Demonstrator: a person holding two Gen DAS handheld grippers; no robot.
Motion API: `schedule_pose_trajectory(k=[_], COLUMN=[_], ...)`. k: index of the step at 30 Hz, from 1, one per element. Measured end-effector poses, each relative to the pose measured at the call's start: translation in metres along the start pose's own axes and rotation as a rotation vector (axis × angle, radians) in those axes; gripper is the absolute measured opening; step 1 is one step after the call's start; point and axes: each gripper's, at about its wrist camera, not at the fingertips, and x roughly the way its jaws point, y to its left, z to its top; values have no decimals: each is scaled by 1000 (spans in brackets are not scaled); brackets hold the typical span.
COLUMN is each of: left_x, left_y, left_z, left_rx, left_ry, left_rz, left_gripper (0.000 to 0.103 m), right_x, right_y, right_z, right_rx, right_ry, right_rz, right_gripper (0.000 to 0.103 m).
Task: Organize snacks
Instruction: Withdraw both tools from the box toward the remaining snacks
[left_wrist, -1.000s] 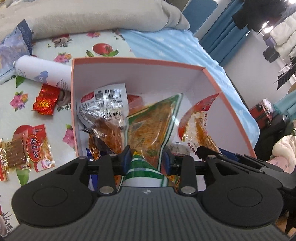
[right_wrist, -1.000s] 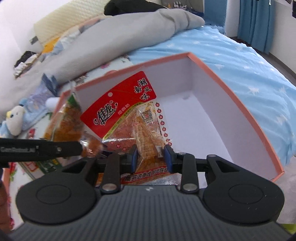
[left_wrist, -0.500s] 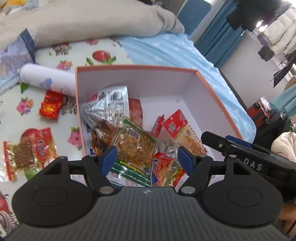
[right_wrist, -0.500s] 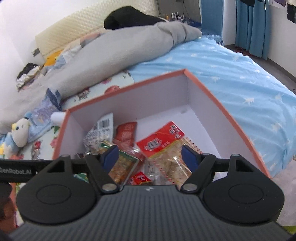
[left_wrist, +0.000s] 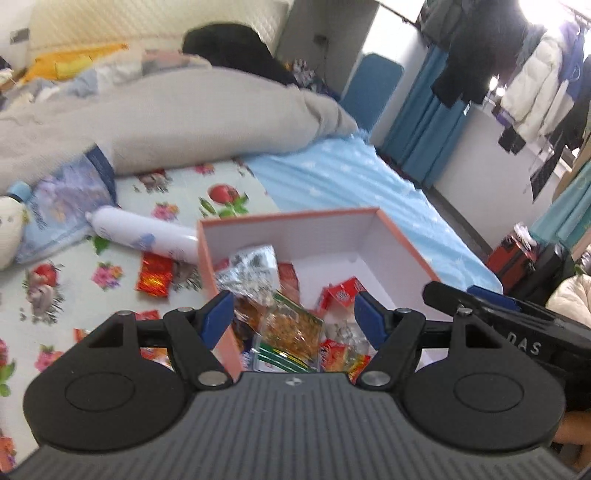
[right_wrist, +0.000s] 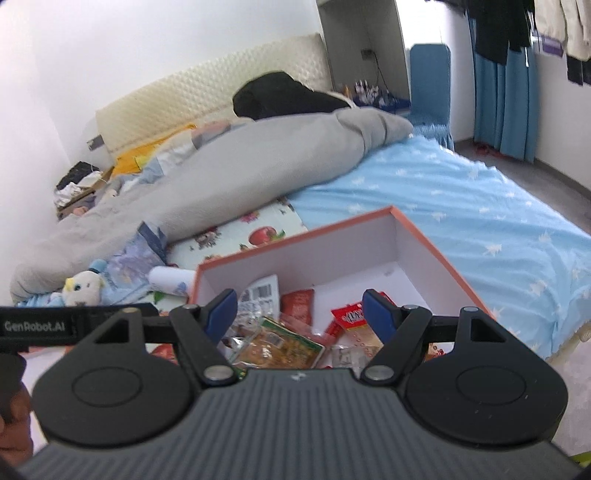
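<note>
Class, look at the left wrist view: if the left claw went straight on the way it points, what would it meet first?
Most likely the green-edged snack packet lying in the orange box, directly between the open left claw fingers. Depth is hard to judge here.

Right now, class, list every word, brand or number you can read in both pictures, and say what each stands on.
"GenRobot.AI": on the left tool's black side bar.
"DAS": on the right tool's black body.
Snack packets in the orange box: print and barcode too blurred to read.
Red packet on the flowered sheet: unreadable.
</note>
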Motion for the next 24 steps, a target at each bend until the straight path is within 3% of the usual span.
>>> schedule_pose_trajectory(k=[7, 21, 24], left_x=[-64, -145, -157], left_y=[20, 63, 73], left_z=[-12, -50, -59], left_rx=[8, -25, -20], left_ry=[-85, -186, -193], left_rz=[80, 94, 117], left_gripper=[76, 77, 77], right_x=[-29, -62, -67], right_y=[26, 93, 108], right_z=[-1, -24, -34], right_rx=[-6, -90, -91], right_ry=[-46, -105, -114], right_rz=[55, 78, 128], right_gripper=[76, 76, 76])
